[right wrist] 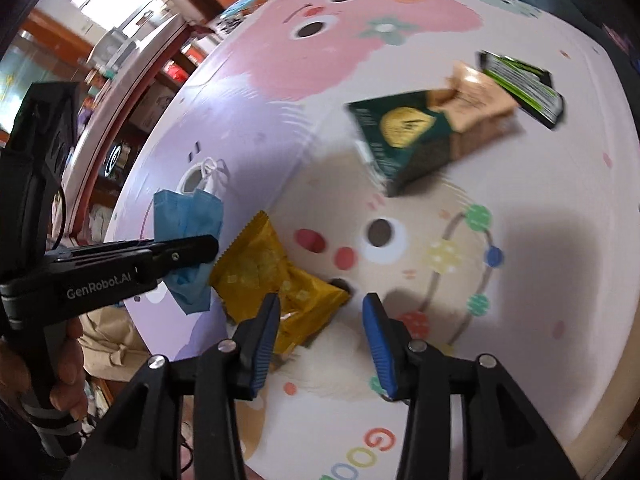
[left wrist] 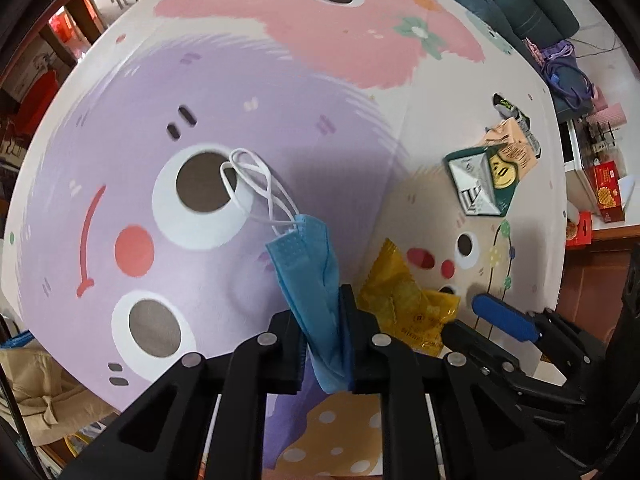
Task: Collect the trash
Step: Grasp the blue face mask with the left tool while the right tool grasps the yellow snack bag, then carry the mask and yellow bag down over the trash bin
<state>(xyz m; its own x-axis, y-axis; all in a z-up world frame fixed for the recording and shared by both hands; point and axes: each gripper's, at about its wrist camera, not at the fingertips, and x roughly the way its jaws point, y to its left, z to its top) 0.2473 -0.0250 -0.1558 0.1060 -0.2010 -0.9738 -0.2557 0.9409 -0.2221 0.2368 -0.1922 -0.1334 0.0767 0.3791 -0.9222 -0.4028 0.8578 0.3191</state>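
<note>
On the left side of the cartoon-printed mat (left wrist: 224, 80), your left gripper (left wrist: 322, 320) has its two fingers pressed together on a blue face mask (left wrist: 308, 264); the crumpled mask stands up between them and its white ear loops (left wrist: 256, 184) hang out over one printed eye of the purple face. In the right wrist view you see the same gripper from the side, with your hand (right wrist: 66, 364) around its handle and the mask (right wrist: 188, 216) pinched near its tip. Just to the right of the mask, a yellow snack wrapper (left wrist: 404, 300) lies flat on the mat. Your right gripper (right wrist: 320, 320) is wide open and holds nothing; its left finger (right wrist: 262, 344) is over the near edge of the yellow wrapper (right wrist: 272, 276), but I cannot tell if it touches it, and its right finger stands over bare mat. Farther to the right and away from you, a dark green packet (right wrist: 396, 132), a beige packet (right wrist: 476, 100) and a black and green wrapper (right wrist: 520, 80) lie together, overlapping each other, well apart from both grippers.
</note>
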